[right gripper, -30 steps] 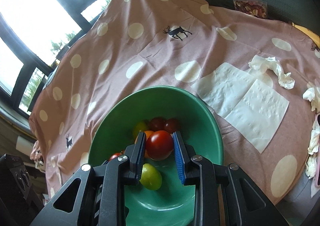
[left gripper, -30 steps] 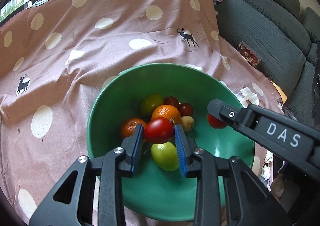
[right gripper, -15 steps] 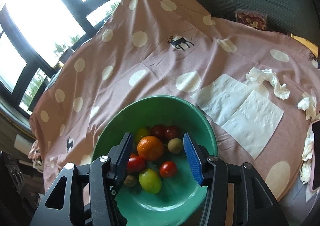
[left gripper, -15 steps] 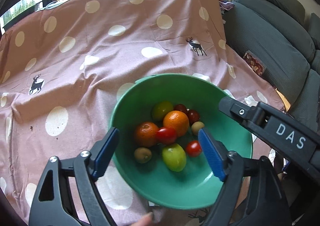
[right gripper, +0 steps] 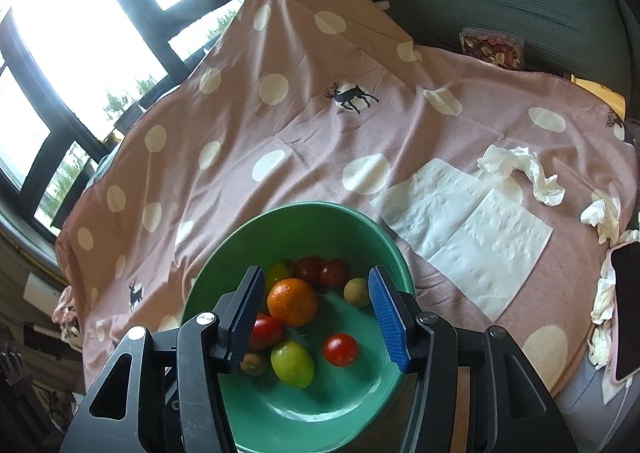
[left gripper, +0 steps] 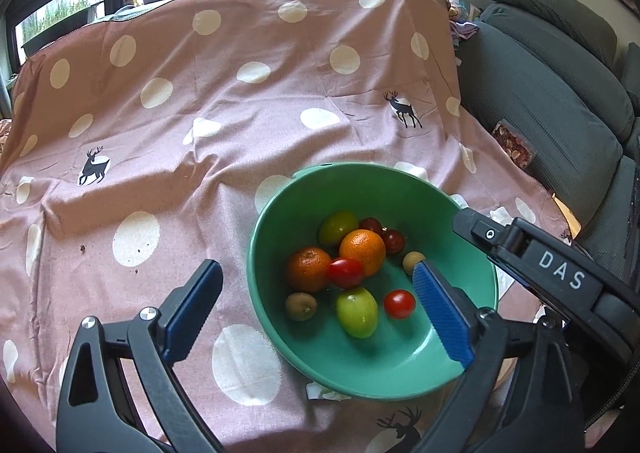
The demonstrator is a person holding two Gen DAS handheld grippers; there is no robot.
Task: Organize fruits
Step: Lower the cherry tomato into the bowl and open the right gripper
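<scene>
Glossy green bowl (left gripper: 280, 221), matt cloth (left gripper: 200, 93)

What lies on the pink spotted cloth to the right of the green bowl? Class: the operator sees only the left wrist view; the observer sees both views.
Observer: Two flat white paper napkins lie unfolded on the pink spotted cloth, just right of the round green bowl.
Operator: Is there anything beyond them?
Observer: A dark phone in a pink case lies at the cloth's right edge, beside crumpled white tissues.
Operator: Does the right gripper hold any fruit?
Observer: No. The right gripper hangs over the bowl with its blue pads apart, gripping nothing.
</scene>
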